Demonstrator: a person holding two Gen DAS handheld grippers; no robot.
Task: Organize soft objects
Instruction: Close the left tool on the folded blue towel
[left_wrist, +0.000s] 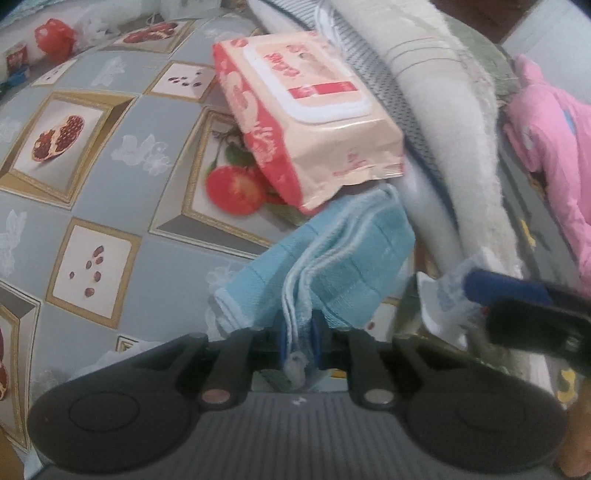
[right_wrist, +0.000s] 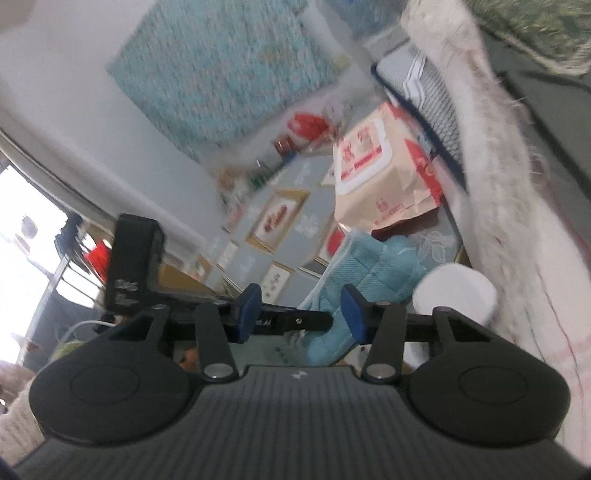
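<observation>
Two grippers: left gripper (left_wrist: 298, 341) clamped on blue cloth (left_wrist: 325, 258) edge; right gripper (right_wrist: 301, 312) apart, empty.

We are seeing a soft terry towel (left_wrist: 332, 258), a crinkly glossy wipes pack (left_wrist: 317, 110), a smooth printed tablecloth (left_wrist: 110, 177), and a fuzzy blanket (left_wrist: 461, 158).

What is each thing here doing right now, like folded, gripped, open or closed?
Left gripper: shut on the blue towel's edge.
Blue towel: folded, one edge pinched, the rest lying on the table.
Wipes pack: flap closed, tilted, propped against the fabric pile.
Right gripper: open, nothing pressed between its pads.
Pink garment: crumpled, lying loose.
White roll: standing beside the towel.
</observation>
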